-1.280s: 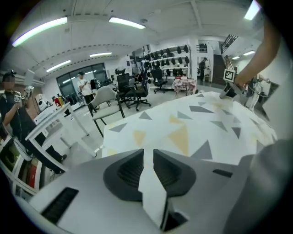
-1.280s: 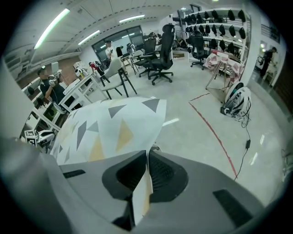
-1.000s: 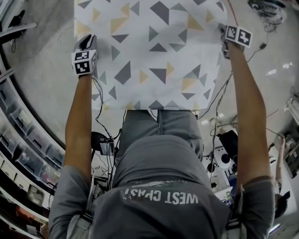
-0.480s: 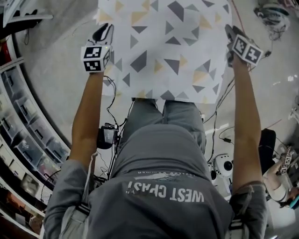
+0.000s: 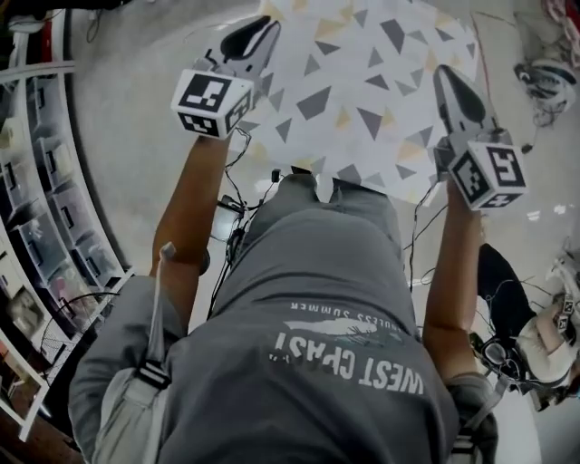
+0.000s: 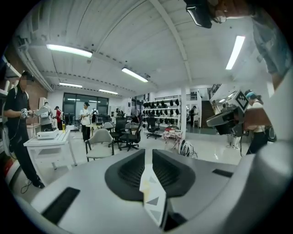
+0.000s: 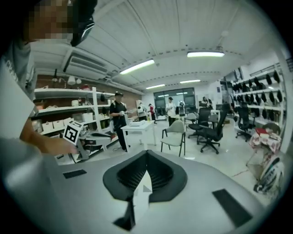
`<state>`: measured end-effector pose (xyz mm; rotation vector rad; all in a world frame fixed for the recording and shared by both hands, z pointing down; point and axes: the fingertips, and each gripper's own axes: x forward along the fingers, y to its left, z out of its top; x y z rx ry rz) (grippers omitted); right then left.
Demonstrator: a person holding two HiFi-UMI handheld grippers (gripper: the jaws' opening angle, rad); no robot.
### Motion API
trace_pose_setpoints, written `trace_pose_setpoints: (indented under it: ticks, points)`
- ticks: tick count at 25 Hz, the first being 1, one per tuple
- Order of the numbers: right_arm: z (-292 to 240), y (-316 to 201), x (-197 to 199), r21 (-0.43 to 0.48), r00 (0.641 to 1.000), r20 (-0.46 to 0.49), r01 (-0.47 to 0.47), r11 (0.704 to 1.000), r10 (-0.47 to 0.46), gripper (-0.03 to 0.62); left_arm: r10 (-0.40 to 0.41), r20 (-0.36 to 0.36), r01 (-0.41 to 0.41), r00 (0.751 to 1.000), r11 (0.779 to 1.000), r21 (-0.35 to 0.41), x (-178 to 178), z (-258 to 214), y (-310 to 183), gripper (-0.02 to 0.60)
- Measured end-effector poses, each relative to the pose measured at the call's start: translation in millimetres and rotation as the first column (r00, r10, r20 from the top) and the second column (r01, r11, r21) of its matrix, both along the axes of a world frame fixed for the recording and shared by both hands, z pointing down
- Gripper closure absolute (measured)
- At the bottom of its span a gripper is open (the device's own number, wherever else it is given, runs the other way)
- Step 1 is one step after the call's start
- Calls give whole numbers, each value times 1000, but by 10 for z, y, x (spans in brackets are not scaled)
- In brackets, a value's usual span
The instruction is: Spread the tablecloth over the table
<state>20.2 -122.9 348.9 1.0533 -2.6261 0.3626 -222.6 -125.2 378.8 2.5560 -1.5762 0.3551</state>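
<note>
tablecloth held up between your two grippers
your left gripper point(image 5: 265, 25) has its jaws closing to a narrow gap, with a strip of the triangle-patterned tablecloth point(image 5: 362, 100) between them. your right gripper point(image 5: 446, 74) has its jaws tight together, pinching the other corner. the cloth hangs spread between the two grippers in front of your legs, above the floor point(image 5: 127, 154).

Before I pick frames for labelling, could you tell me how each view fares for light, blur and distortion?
Head view: dim, greyish, bowed at the edges, tablecloth pattern sharp. Left gripper view: strong fisheye, black corners, ceiling lights blown out. Right gripper view: same fisheye, nearby tablecloth soft.
</note>
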Motion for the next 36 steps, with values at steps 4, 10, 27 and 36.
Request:
trace_pose_setpoints:
  ticks: [4, 10, 27, 36]
  points:
    - [-628, 440, -421, 125, 992, -37, 121, 985, -117, 583, 24, -35, -21, 999, 996, 84, -2, -607, 278, 534]
    - [-1307, 1088, -877, 242, 975, -64, 223, 944, -213, 583, 97, -36, -85, 995, 968, 238, 159, -1473, 727, 537]
    - [-2075, 1806, -920, 354, 976, -41, 215, 910, -215, 585, 225, -7, -202, 974, 887, 415, 422, -2465, 1647, 541]
    - [-2103, 1854, -951, 356, 978, -37, 207, 911, -207, 585, 208, -23, -180, 978, 892, 414, 291, -2477, 1781, 541]
